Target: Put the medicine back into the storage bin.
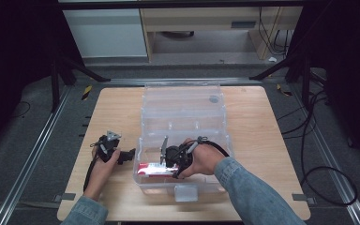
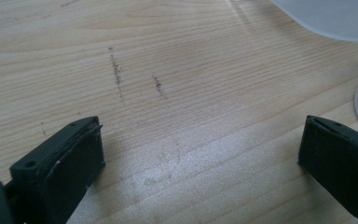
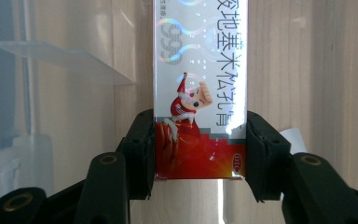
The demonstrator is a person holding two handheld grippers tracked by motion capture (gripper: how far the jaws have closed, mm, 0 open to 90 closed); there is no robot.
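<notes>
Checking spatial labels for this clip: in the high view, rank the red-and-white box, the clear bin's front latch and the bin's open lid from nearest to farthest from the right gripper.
1. Red-and-white box: between the jaws of the right gripper, inside the bin.
2. Front latch: on the bin's near wall, toward the person.
3. Open lid: beyond the bin, far side.

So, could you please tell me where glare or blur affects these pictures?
Right gripper view: holographic glare washes over the upper part of the red-and-white box, while the plastic case beside it looks soft. Left gripper view: the near tongs are blurred. High view: dim surroundings, table evenly lit.
</notes>
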